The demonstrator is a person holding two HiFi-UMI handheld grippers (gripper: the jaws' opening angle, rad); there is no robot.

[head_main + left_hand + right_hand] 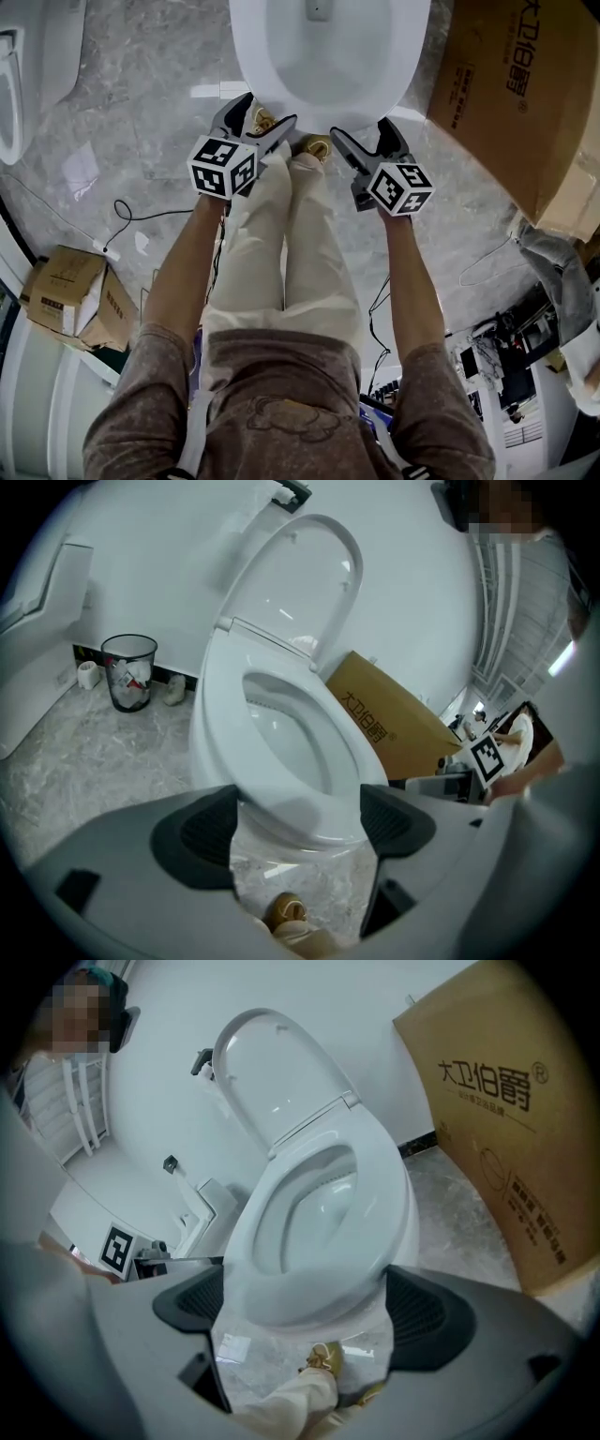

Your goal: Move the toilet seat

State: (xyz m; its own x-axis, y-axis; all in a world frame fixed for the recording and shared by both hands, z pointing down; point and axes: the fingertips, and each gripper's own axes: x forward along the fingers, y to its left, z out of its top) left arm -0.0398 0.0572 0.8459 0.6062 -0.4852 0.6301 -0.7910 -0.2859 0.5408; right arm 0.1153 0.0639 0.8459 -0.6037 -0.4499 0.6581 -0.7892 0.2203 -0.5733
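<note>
the toilet seat [305, 810] is seen lying flat on the bowl, with the lid [302, 583] raised. the left claw [261, 120] and right claw [366, 136] are held wide open and empty, just before its front edge, probably so the edge can be gripped.

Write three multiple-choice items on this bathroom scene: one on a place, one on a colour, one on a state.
1. Relative to the white ceramic toilet, the large brown cardboard box stands:
A. behind the person
B. at the person's right
C. at the person's left

2. The round wire-mesh wastebasket is:
A. red
B. yellow
C. black

3. The white oval toilet lid is:
A. raised upright
B. shut over the bowl
C. lying on the floor

Key:
1. B, the head view shows it right of the bowl.
2. C, its mesh is black in the left gripper view.
3. A, it stands up behind the lowered white toilet seat.
</note>
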